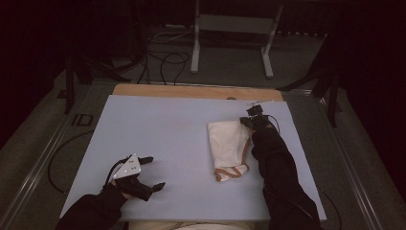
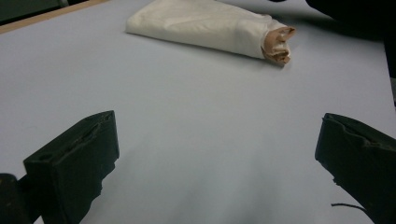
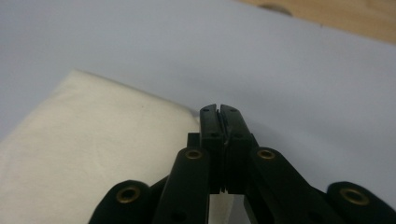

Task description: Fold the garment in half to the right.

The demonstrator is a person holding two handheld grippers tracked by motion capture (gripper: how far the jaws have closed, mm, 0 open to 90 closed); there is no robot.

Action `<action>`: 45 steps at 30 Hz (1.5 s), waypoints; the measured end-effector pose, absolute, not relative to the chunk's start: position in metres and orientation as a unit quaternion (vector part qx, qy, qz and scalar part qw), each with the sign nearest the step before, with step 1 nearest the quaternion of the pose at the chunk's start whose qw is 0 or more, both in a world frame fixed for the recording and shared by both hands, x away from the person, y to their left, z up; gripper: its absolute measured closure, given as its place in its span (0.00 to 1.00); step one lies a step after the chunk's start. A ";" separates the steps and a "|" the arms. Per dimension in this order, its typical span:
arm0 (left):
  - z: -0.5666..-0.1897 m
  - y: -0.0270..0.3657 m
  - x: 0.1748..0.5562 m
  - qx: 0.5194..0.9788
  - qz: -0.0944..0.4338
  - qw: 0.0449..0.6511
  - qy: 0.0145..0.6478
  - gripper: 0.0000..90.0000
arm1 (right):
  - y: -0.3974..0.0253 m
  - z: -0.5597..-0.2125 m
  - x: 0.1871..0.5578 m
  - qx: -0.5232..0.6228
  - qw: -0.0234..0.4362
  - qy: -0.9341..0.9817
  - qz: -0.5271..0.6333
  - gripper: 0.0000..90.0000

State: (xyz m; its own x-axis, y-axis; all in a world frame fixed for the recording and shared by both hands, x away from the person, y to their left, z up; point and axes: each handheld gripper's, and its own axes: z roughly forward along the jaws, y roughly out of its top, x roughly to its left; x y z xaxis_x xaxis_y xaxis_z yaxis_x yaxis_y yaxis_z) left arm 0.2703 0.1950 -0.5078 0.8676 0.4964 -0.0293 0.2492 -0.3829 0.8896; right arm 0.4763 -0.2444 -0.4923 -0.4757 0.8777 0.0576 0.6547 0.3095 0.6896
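Observation:
A folded cream cloth bag (image 1: pixel 229 140) with brown straps (image 1: pixel 232 171) lies right of centre on the pale blue board (image 1: pixel 163 129). My right gripper (image 1: pixel 247 121) is at the bag's far right corner, jaws pressed together on the fabric edge. In the right gripper view the shut gripper (image 3: pixel 219 110) sits at the corner of the bag (image 3: pixel 93 149). Near the front left, my left gripper (image 1: pixel 154 171) rests open on the board with nothing between its jaws. The left gripper view has the gripper (image 2: pixel 217 154) spread wide and the bag (image 2: pixel 205 25) farther off.
A wooden strip (image 1: pixel 191 91) runs along the board's far edge. Beyond it stand a grey metal frame (image 1: pixel 234 28) and loose cables (image 1: pixel 163 60) on the floor. Bare board stretches between the two grippers.

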 end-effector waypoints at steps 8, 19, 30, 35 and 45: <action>-0.508 0.195 0.270 0.823 0.124 0.506 0.227 0.01 | -0.244 -0.510 0.479 0.493 0.162 0.792 0.321 0.98; -0.508 0.198 0.271 0.821 0.126 0.507 0.231 0.01 | -0.244 -0.497 0.478 0.496 0.163 0.783 0.337 0.46; -0.507 0.201 0.272 0.820 0.130 0.506 0.235 0.01 | -0.232 -0.480 0.468 0.459 0.130 0.792 0.381 0.19; -0.506 0.202 0.272 0.818 0.131 0.508 0.236 0.01 | -0.225 -0.478 0.464 0.444 0.131 0.798 0.386 0.15; -0.505 0.206 0.272 0.817 0.125 0.509 0.239 0.01 | -0.209 -0.466 0.449 0.402 0.123 0.807 0.415 0.15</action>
State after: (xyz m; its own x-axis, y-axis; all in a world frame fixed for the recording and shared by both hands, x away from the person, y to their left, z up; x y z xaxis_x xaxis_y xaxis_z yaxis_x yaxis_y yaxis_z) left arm 0.2723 0.2056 -0.5046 0.8542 0.5185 -0.0395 0.2639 -0.3668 0.8921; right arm 0.4495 -0.2087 -0.4665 -0.6462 0.7509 0.1363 0.5472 0.3314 0.7686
